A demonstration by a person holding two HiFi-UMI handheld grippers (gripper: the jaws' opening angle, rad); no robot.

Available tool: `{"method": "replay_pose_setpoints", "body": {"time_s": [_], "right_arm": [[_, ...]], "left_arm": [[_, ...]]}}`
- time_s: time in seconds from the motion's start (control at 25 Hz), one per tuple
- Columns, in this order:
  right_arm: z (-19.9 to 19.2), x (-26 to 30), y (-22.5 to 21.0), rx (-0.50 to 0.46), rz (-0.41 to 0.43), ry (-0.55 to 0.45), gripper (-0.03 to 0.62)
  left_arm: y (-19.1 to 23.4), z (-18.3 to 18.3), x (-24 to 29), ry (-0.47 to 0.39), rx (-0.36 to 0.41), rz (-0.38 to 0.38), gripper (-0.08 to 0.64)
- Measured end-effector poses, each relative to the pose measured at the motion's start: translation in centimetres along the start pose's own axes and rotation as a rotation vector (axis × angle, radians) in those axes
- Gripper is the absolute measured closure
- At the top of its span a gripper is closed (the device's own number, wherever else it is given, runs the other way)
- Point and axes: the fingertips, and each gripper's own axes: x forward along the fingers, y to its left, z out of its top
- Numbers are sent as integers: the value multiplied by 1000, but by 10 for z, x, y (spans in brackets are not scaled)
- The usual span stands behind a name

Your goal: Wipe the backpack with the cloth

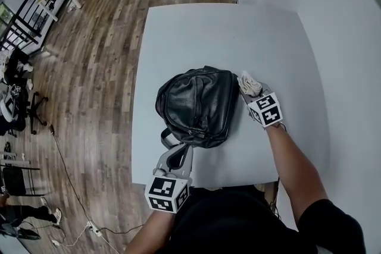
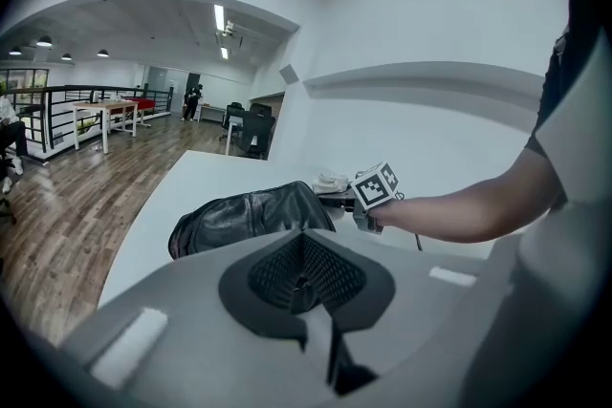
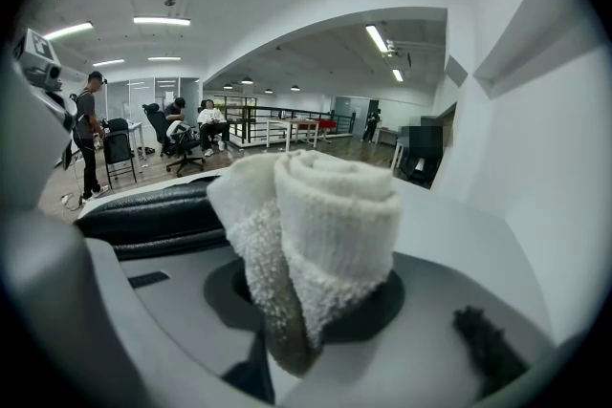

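Note:
A black leather backpack [image 1: 196, 105] lies in the middle of the white table [image 1: 196, 33]. My right gripper [image 1: 253, 94] is at its right side, shut on a rolled white cloth [image 1: 249, 83]. The right gripper view shows the cloth [image 3: 320, 225] standing up out of the gripper [image 3: 316, 301], with the backpack [image 3: 153, 215] just to its left; I cannot tell whether they touch. My left gripper [image 1: 177, 151] is at the backpack's near end, shut on a black mesh strap [image 2: 304, 272]. From the left gripper [image 2: 304, 287] I see the backpack [image 2: 244, 217] and the cloth [image 2: 330, 180] beyond.
A white wall [image 1: 333, 21] runs close along the table's right and far sides. Wooden floor [image 1: 95, 68] lies to the left, with desks and chairs farther off. The table's near edge [image 1: 202, 182] is right under the left gripper.

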Motion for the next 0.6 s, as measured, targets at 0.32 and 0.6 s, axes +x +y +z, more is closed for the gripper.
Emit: {"method": "replay_pose_setpoints", "body": {"time_s": [0.32, 0.6], "right_arm": [[3, -8, 9, 4, -13, -8, 503], [1, -20, 20, 28, -22, -16, 503]], "left_arm": [[5, 1, -5, -13, 12, -10, 554], [2, -1, -9, -17, 14, -34, 554]]}}
